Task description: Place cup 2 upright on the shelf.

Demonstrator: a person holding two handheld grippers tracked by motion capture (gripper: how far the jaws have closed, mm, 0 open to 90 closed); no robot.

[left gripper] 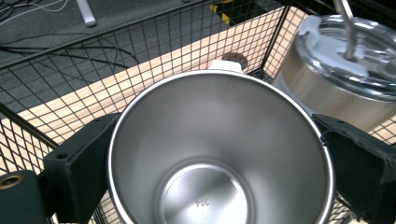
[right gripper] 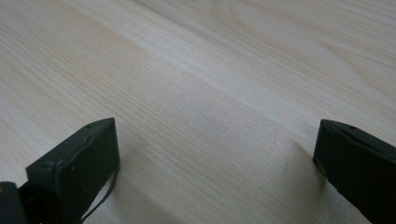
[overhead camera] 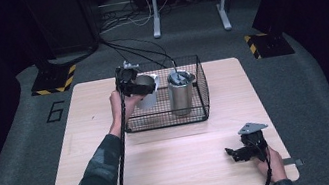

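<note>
Nearest me, at the lower right of the high view, my right hand-held gripper lay on the bare table, well apart from everything else. In the right gripper view its jaws stood wide, with nothing but pale wood grain between them.

Farther up, left of centre in the high view, my left hand-held gripper sat at the left end of the black wire basket, my sleeve running up to it from the bottom edge. It was clamped around a steel cup with a white outside. In the left gripper view the cup filled the lower middle of the frame, open mouth toward the camera, one jaw pressed against each side of its rim. The cup looked empty, with a small stamp on its bottom.

Just beside it, at the upper right of that view, stood a steel tumbler with a clear lid and a straw, upright in the same basket. The basket mesh rose behind the cup, with dark floor and cables beyond.
</note>
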